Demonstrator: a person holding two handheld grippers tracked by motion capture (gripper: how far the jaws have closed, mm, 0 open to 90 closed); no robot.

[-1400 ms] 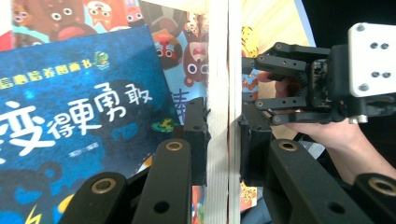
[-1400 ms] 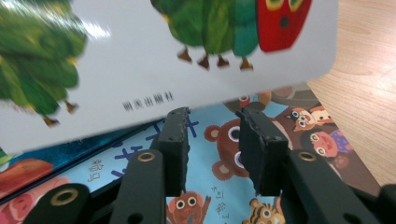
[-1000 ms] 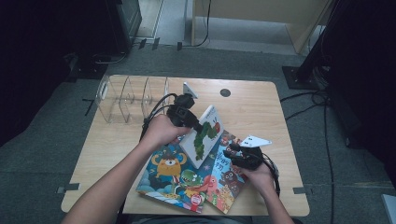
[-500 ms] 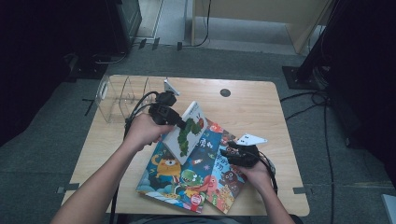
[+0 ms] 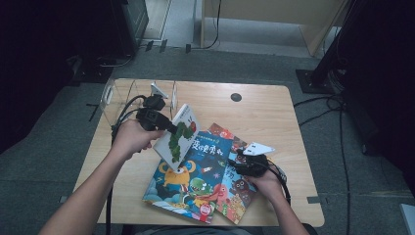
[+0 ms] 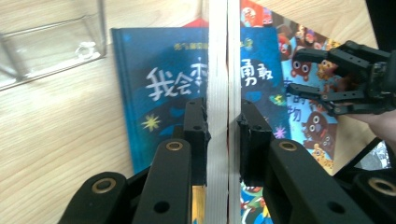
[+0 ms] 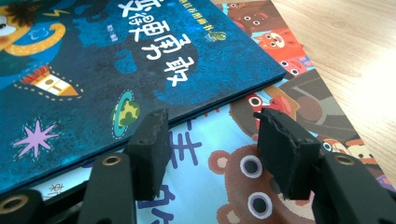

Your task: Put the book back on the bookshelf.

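high view: left gripper (image 5: 169, 128) clamps a white book (image 5: 177, 137) over the blue book (image 5: 195, 176); right gripper (image 5: 234, 164), empty, has just been opening.

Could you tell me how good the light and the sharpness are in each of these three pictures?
High view: the table is evenly lit, the floor around it is dark, and the picture is a little soft. Left gripper view: the held white book is sharp, and the clear plastic rack shows small glints. Right gripper view: the blue book is crisp, while the near jaws are slightly blurred.

Clear acrylic rack (image 5: 122, 95) at wooden table (image 5: 274, 112) far-left corner.
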